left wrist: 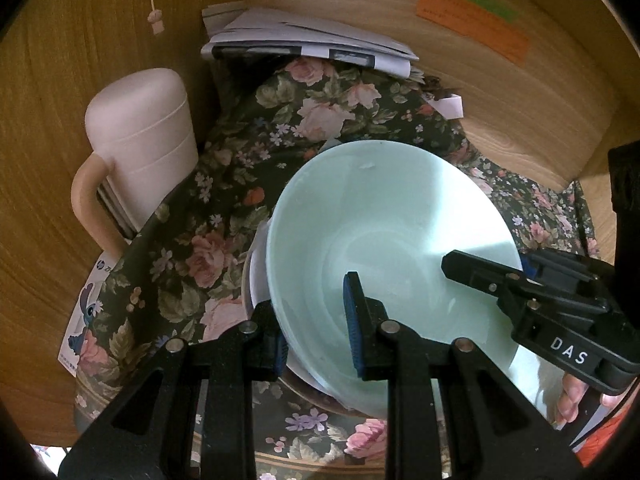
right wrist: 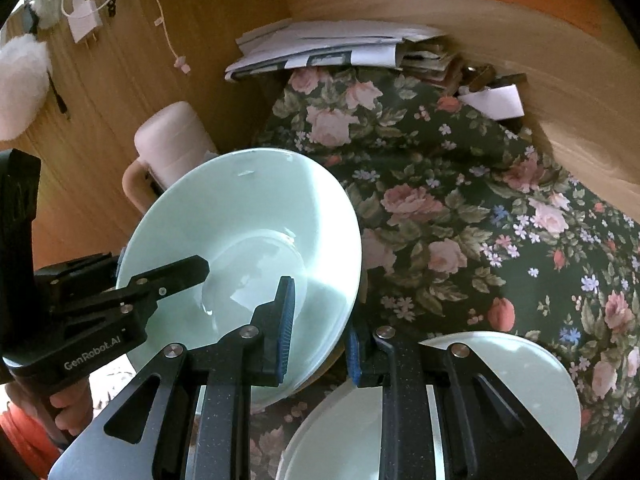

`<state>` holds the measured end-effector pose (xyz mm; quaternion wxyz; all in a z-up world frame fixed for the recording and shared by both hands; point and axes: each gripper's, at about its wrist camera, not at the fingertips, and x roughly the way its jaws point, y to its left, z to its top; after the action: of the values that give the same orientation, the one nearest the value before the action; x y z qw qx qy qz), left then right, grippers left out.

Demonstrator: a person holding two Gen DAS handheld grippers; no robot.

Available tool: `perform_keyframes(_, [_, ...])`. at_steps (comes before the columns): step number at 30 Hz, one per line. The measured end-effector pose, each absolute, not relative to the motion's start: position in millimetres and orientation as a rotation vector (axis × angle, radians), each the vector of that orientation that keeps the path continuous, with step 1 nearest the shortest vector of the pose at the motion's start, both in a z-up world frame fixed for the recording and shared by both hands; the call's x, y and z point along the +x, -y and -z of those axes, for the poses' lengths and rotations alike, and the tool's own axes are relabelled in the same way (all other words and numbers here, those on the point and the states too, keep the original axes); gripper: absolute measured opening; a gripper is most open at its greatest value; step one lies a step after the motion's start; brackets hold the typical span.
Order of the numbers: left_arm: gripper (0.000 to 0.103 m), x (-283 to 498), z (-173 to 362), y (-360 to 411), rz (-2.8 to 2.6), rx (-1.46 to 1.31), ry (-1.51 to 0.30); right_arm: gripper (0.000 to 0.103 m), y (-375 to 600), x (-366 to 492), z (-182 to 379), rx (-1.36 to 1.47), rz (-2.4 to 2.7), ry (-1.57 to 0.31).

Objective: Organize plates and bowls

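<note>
Gripping: left gripper (left wrist: 316, 332) and right gripper (right wrist: 320, 330) both clamp bowl (left wrist: 384, 240) rim, opposite sides.
Tilt: bowl mouth faces up.

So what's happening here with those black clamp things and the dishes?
A person is holding a two-finger gripper in each hand, and both are clamped on the rim of one pale green glass bowl. The left gripper grips one side, the right gripper the opposite side. The bowl is tilted above a floral tablecloth, with at least one whitish dish nested under it. A pale green flat plate lies nearby on the cloth.
</note>
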<state>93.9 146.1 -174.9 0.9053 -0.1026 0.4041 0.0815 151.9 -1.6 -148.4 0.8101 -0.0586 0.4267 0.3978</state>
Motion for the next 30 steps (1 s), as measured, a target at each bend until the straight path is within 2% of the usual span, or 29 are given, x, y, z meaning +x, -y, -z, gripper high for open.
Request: perform_keyframes(30, [0.026,108.9,184.4,-141.5,-0.234,-0.104,-0.832,0.026,9.4,154.7,147.8,-0.142,-0.846,-0.923])
